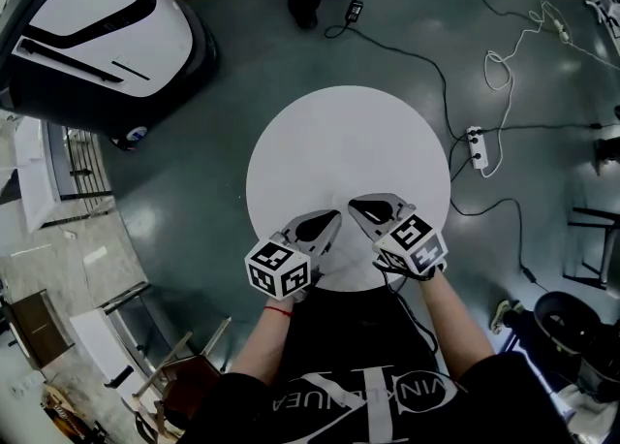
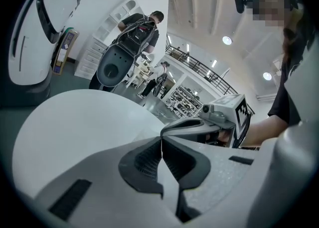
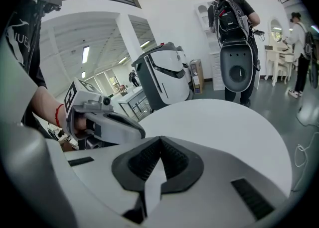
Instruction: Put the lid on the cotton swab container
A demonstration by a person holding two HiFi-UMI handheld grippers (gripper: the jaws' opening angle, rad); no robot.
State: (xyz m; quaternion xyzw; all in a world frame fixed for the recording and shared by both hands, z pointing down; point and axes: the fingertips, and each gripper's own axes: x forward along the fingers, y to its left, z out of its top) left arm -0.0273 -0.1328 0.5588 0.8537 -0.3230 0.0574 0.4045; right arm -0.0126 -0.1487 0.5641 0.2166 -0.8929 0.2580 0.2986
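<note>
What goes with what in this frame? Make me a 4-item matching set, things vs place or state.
Things:
1 left gripper
2 table
3 power strip
4 white machine

Place or state:
A round, white
B on the floor, left of the table
C shut
D on the floor, right of the table

Pairs: 1-C, 2-A, 3-D, 4-B

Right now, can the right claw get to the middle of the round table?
Probably yes. The right claw, shut and empty, is over the near edge of the table, and nothing shows on the top between it and the middle.
</note>
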